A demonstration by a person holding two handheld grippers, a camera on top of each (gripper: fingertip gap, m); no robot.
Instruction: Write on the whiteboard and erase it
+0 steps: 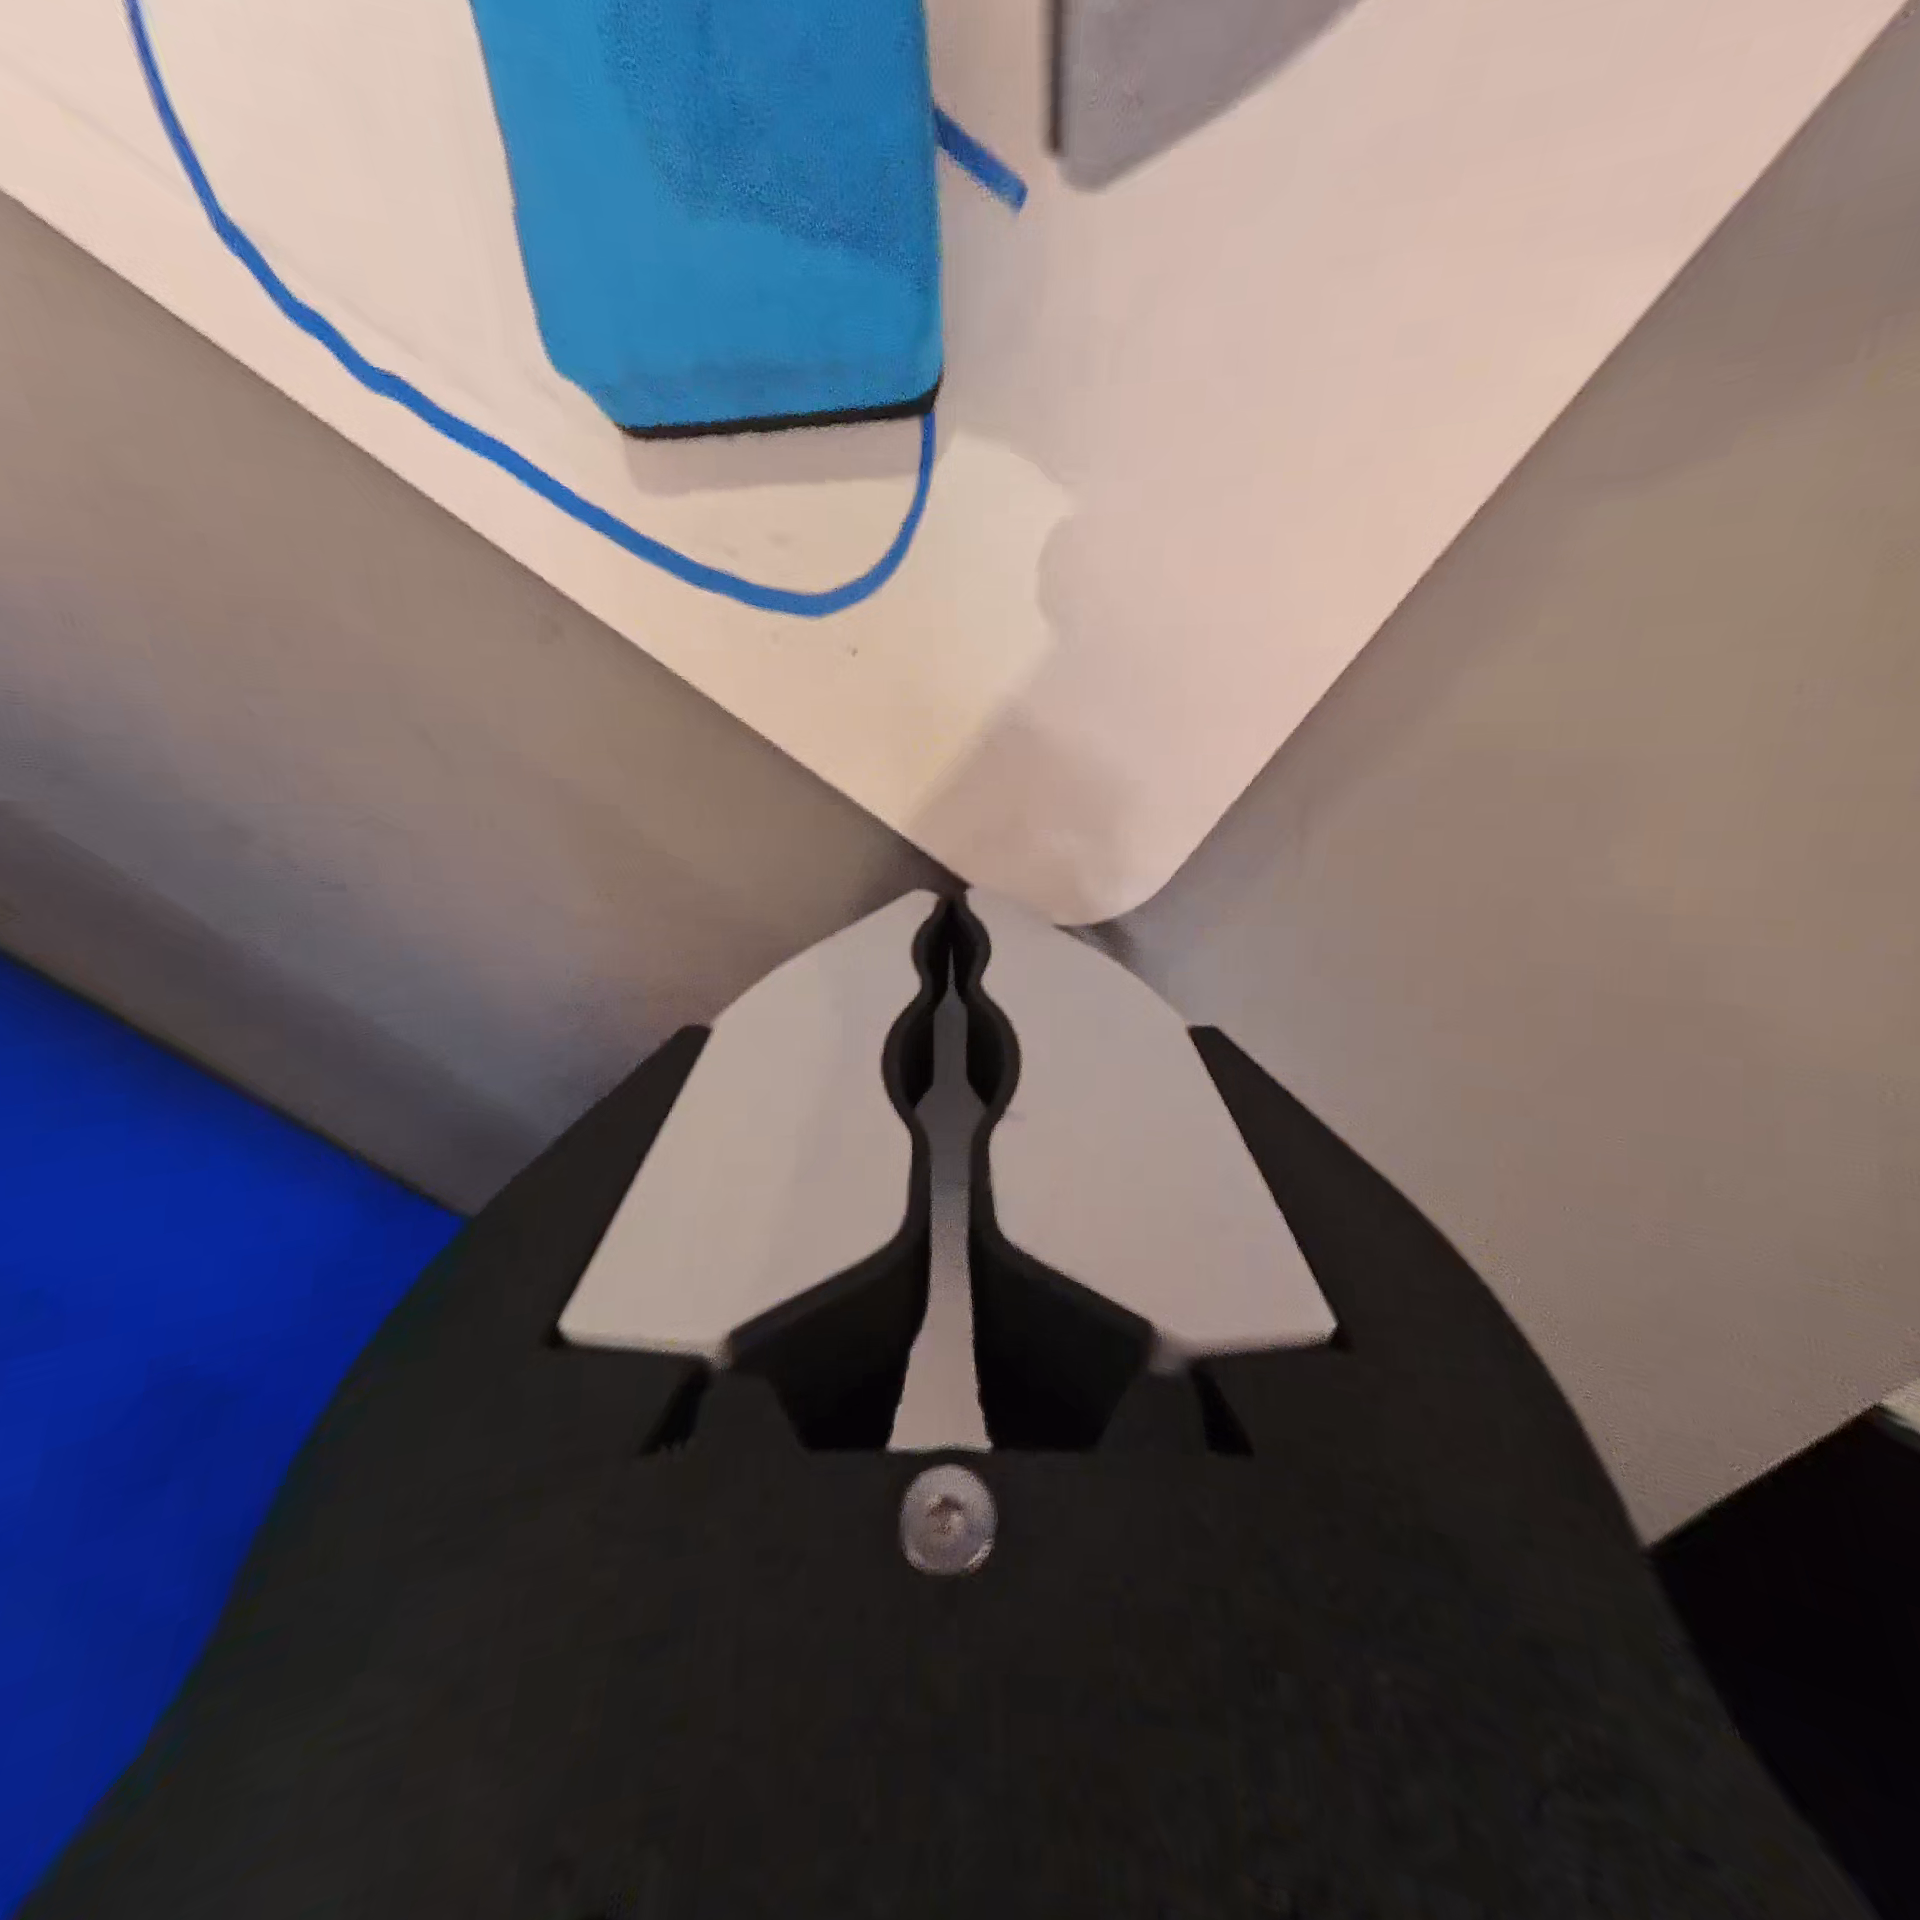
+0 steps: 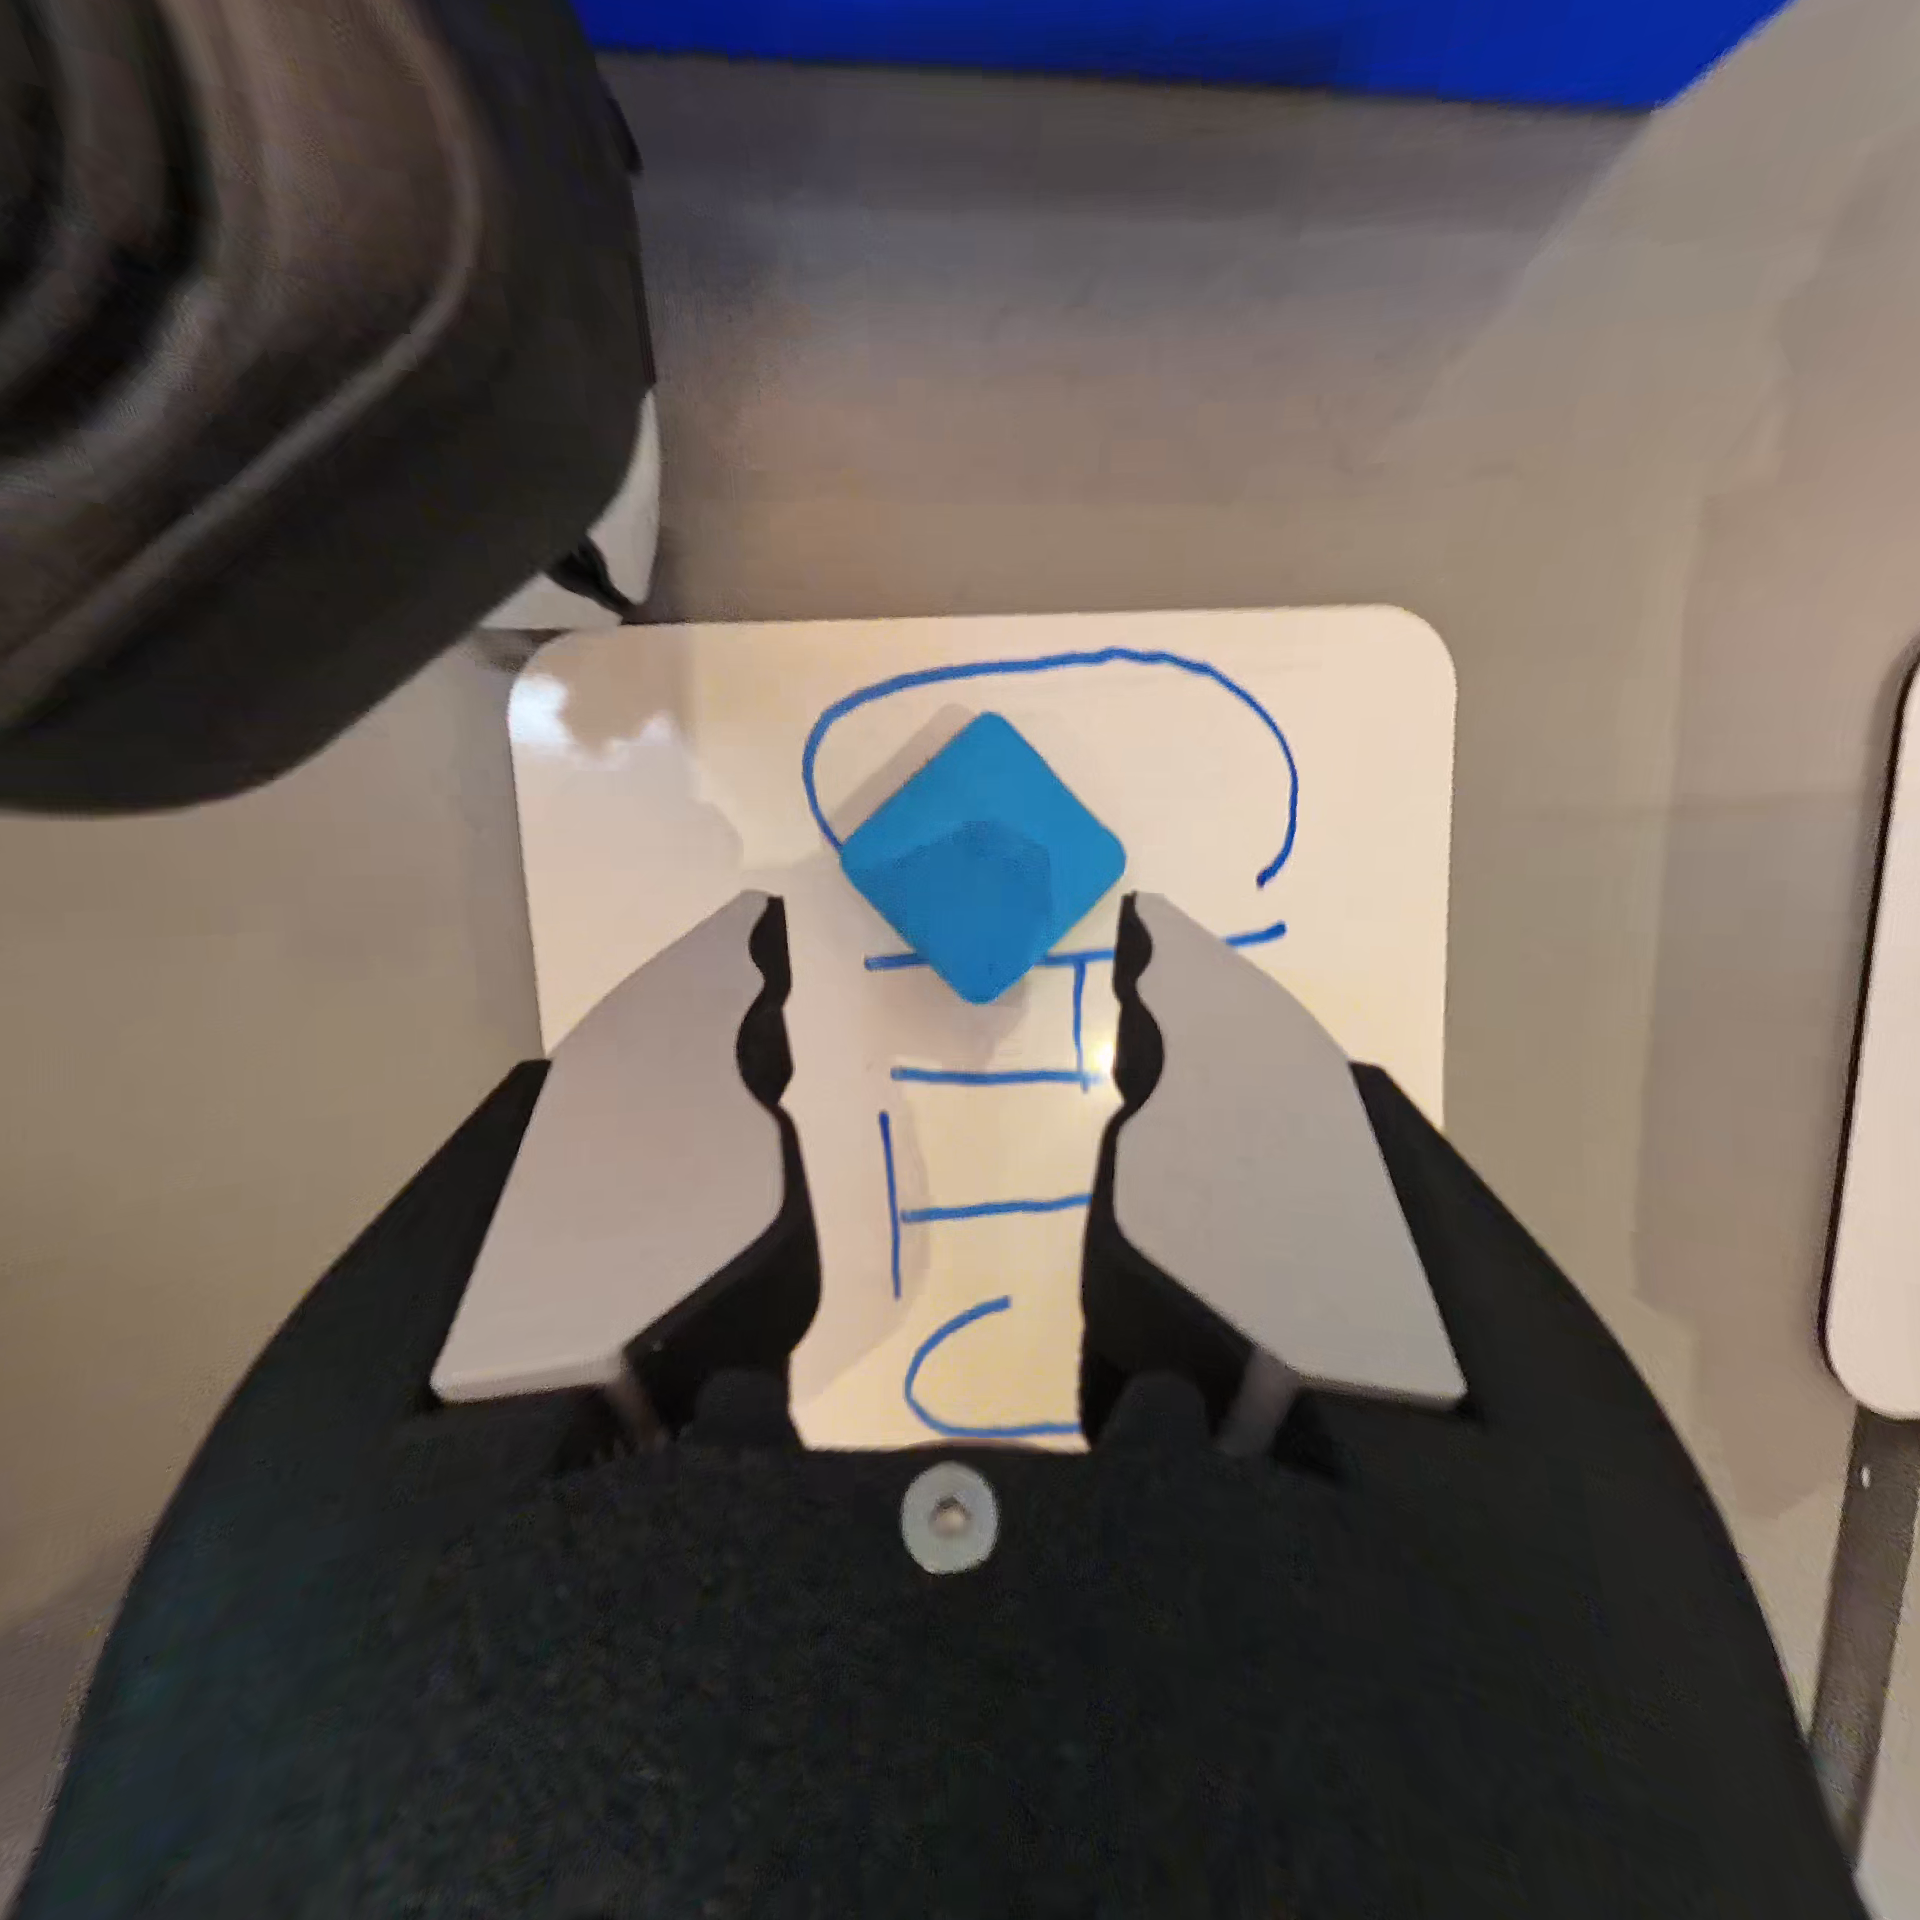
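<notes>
Standing on the small white whiteboard (image 2: 1382,727), a blue block eraser (image 2: 982,857) with a thin black base covers part of the blue marker strokes (image 2: 1049,665) drawn there. The right gripper (image 2: 951,914) hovers over the near half of the whiteboard, its 2 fingers spread wide, holding nothing, their tips just short of the eraser, 1 on either side of its near corner. The left gripper (image 1: 951,914) has its fingers pressed together and empty, tips at a rounded corner of the whiteboard (image 1: 1132,665); whether they touch it I cannot tell. From there the eraser (image 1: 727,208) stands farther in on the whiteboard. The whiteboard lies flat on a grey tabletop (image 2: 1039,416). No containers show.
</notes>
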